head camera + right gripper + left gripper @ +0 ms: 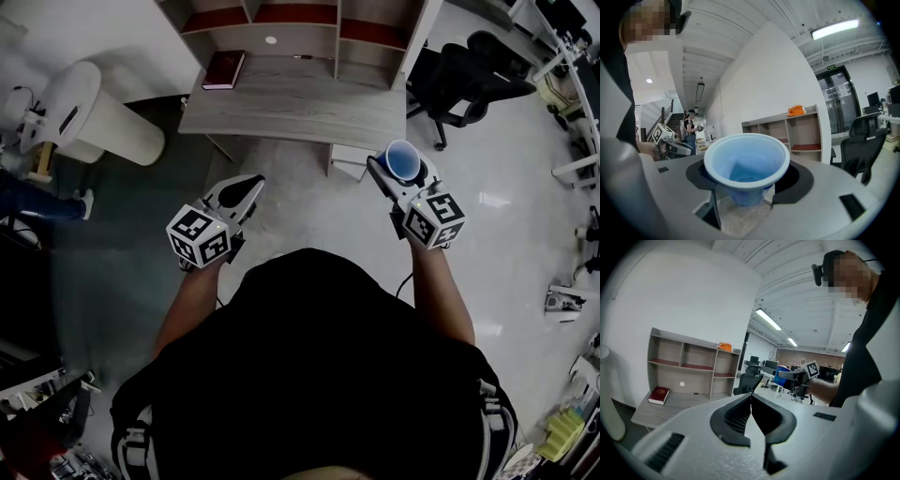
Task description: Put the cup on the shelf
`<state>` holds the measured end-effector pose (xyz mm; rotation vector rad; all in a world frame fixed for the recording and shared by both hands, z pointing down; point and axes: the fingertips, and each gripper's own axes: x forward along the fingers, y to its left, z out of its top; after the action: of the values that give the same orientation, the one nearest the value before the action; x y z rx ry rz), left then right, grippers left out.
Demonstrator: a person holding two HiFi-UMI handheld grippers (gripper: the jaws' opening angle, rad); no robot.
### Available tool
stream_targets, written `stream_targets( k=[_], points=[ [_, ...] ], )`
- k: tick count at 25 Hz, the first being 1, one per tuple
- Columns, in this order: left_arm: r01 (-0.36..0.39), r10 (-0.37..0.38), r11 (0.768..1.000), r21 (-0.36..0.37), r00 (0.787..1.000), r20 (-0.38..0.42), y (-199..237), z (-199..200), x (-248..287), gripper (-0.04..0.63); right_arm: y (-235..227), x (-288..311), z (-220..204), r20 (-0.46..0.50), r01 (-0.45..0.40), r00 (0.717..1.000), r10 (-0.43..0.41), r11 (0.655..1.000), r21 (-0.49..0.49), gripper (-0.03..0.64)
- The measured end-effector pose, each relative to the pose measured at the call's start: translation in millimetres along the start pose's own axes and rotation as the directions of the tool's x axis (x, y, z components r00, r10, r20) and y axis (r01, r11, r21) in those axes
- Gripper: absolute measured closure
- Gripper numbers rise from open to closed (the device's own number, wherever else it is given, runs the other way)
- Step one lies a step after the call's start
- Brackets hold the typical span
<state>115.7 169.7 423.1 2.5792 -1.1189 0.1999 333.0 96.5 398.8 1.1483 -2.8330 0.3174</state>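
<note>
No legible text, brand, number or sign in any view

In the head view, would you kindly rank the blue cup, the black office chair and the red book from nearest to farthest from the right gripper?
1. blue cup, gripped between the jaws of the right gripper.
2. black office chair, ahead and to the right, beside the desk.
3. red book, far ahead and to the left, on the desk's left end.
</note>
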Motion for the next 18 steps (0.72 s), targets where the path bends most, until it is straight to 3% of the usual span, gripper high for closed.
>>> stream_targets(
  k=[18],
  points=[
    [0.002, -0.002, 0.999, -0.032, 1.000, -0.008, 18, -8, -2, 0.577, 5, 30, -8, -0.049, -0.028, 0.998, 0.028, 1.000, 0.015, 0.310]
  ],
)
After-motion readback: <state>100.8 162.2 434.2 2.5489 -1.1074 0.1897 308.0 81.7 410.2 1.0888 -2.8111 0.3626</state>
